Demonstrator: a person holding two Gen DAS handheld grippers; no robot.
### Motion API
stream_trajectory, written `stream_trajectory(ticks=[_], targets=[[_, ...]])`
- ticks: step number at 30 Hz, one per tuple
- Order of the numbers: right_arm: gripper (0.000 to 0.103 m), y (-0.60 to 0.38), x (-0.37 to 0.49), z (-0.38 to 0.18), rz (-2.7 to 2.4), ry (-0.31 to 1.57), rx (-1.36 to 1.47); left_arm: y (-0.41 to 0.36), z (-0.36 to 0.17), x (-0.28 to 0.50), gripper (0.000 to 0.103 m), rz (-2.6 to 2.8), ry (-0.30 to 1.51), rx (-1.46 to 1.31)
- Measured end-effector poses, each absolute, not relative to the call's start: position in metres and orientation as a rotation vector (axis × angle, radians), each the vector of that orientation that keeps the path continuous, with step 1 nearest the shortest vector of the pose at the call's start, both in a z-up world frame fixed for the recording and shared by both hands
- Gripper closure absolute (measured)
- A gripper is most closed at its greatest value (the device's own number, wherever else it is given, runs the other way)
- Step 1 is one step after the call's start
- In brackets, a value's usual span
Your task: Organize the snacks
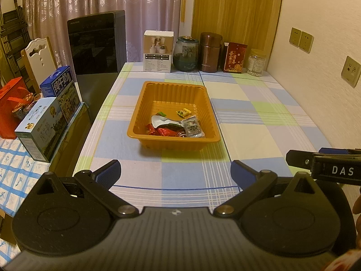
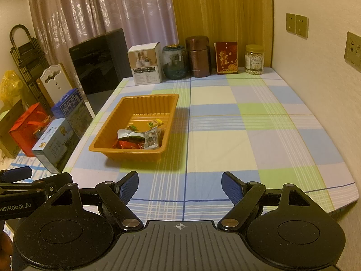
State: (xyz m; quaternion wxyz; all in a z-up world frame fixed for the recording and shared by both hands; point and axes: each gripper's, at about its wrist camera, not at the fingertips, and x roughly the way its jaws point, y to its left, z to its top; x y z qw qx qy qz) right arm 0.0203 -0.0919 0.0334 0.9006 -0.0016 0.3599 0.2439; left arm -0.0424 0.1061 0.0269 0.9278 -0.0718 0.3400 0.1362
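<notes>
An orange plastic tray (image 1: 144, 103) (image 2: 106, 122) stands on the checked tablecloth. Inside lie several wrapped snacks: a silver packet (image 1: 158, 120) (image 2: 124, 133), a clear grey packet (image 1: 193, 127) (image 2: 151, 139), red wrappers (image 1: 162, 132) (image 2: 126, 145) and a yellow candy (image 1: 183, 112) (image 2: 155, 122). My left gripper (image 1: 176, 174) hovers open above the near cloth, short of the tray, with nothing between its blue pads. My right gripper (image 2: 179, 187) is open and empty too, to the tray's near right. Each gripper's side shows at the edge of the other's view.
Along the table's far edge stand a white box (image 1: 159, 50), a dark glass jar (image 1: 186, 54), a brown flask (image 1: 209, 53), a red box (image 1: 234, 57) and a clear jar (image 1: 256, 62). Milk cartons (image 1: 45, 122) and a red bag (image 1: 11, 108) sit left. A wall runs on the right.
</notes>
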Motion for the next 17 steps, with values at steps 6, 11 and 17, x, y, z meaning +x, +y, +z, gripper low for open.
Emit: stream_trajectory(ticks=[6, 11, 17], targets=[[0.023, -0.0920, 0.0202, 0.0327, 0.505, 0.745, -0.004, 0.1058, 0.0257, -0.0429, 0.000, 0.280, 0.698, -0.149], [0.023, -0.0924, 0.0202, 0.0324, 0.505, 0.745, -0.002, 0.1037, 0.0236, -0.0444, 0.000, 0.272, 0.694, -0.156], [0.023, -0.0910, 0.0145, 0.0302, 0.509, 0.745, 0.015, 0.1045, 0.0237, -0.0444, 0.000, 0.265, 0.679, -0.175]])
